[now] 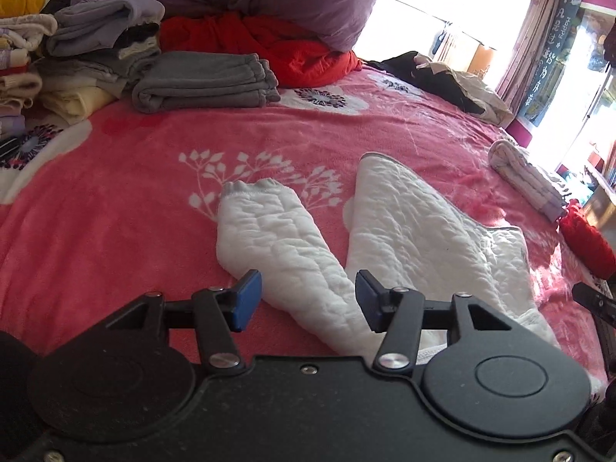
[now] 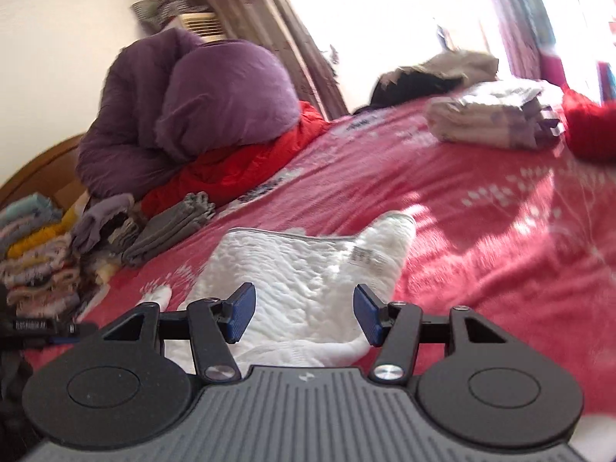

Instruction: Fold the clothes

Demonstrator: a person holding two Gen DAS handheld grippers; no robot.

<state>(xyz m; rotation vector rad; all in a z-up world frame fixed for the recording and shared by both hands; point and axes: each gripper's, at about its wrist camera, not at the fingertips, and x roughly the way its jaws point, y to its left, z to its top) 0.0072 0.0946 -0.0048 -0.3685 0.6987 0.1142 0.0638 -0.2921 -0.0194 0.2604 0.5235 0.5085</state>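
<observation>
Sunlit window point(image 1: 454, 4), curtains point(image 2: 246, 19), pink bedspread point(image 1: 115, 200)

The white garment point(image 1: 404, 223) is looking like quilted cotton, puffy and matt, with a ribbed cuff. The pink blanket point(image 1: 115, 200) under it is reading as plush fleece, fuzzy. The grey pants point(image 1: 204, 82) near the far left corner are showing soft brushed knit. The gripper pads point(image 1: 246, 300) are looking like ribbed blue rubber on matt black plastic arms with shiny metal screws.
</observation>
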